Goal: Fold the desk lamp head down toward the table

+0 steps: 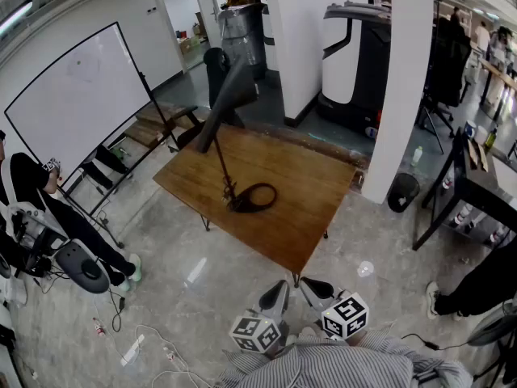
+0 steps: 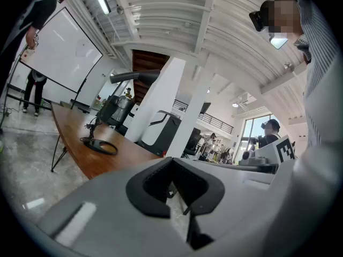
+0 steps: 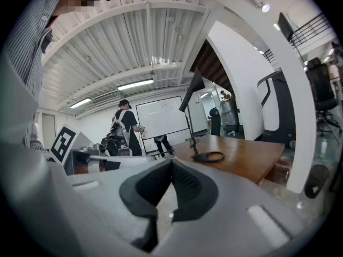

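My left gripper (image 1: 277,291) and right gripper (image 1: 312,286) are both pinched shut on nothing, well short of the table (image 1: 311,217), so I'd step in, open one, and slowly ease down the raised head (image 1: 229,103) of the desk lamp (image 1: 225,158) standing mid-tabletop.

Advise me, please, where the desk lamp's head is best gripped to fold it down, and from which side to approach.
Probably the lamp head near its raised free end, far from the joint atop the thin stem, for leverage: it is a long bar slanting upward. Come from the near side of the table, jaws across the bar's narrow width.
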The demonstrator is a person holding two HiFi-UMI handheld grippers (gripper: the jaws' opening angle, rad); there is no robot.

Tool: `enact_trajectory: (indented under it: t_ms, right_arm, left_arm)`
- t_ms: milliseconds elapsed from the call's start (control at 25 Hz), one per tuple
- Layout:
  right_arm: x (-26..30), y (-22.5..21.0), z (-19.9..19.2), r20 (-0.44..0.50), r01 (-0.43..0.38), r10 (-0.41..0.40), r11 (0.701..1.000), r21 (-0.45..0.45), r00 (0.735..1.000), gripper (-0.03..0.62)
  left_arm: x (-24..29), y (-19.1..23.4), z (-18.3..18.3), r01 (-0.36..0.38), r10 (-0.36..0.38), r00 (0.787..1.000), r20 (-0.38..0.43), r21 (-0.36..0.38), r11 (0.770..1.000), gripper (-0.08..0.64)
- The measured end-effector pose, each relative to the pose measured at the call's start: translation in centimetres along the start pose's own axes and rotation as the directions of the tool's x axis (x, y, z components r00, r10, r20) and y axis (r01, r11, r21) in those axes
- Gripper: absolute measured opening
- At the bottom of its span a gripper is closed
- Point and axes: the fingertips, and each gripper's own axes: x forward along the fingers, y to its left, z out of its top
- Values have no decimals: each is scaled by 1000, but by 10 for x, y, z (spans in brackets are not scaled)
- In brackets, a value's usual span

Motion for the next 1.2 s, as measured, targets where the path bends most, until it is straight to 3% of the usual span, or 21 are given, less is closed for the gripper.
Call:
enact_trajectory:
  t_ms: [680,1000,1200]
  right_arm:
    - [20,12,-2,-8,-32,32,999,-24,999,0]
    - [22,-14,5,3,-47,47,999,-13,999,0]
    - [27,-30,8,32,-84,84,996,-12,996,0]
  left_arm:
    - [-12,18,5,-39,38,999,20,16,999,6]
    - [14,19,5,-48,48,999,20,-2,999,6]
    - [25,32,5,-108,108,994,23,34,994,6]
